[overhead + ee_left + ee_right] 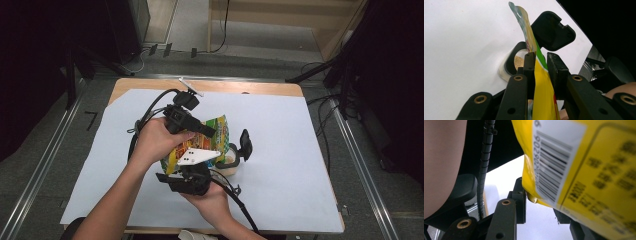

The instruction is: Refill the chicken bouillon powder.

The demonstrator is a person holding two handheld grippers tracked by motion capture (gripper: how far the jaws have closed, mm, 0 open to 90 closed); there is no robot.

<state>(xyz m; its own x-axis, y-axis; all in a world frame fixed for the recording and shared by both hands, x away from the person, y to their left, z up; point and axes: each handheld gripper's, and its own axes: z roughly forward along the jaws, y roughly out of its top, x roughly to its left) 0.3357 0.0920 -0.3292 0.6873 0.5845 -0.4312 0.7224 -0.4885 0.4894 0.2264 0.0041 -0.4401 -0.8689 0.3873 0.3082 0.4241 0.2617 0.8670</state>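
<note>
Fingers of the left gripper (540, 61) are clenched on a yellow and green snack bag (542, 97): in the left gripper view the bag's thin edge runs up between the two black fingers (530, 62), the left one flat against it and the right one against its other face, and the bag's crimped top curls on above the fingertips. Just beyond those fingertips sits a clear container (510, 66) with pale crumbs inside, its black flip lid (552, 31) standing open past the bag's top, all on the white sheet (461, 50) covering the desk (280, 89). In the high view the bag (220, 131) hangs tilted between both hands, the left gripper (197, 129) gripping its upper part and the container (231, 159) just under its lower right edge. Lower down, the right gripper (192, 172) meets the bag's bottom end. In the right gripper view the bag's barcoded back (584, 170) lies over and between the fingers (520, 195), its lower corner against the left one; the right one is mostly covered, so whether they pinch it I cannot tell
</note>
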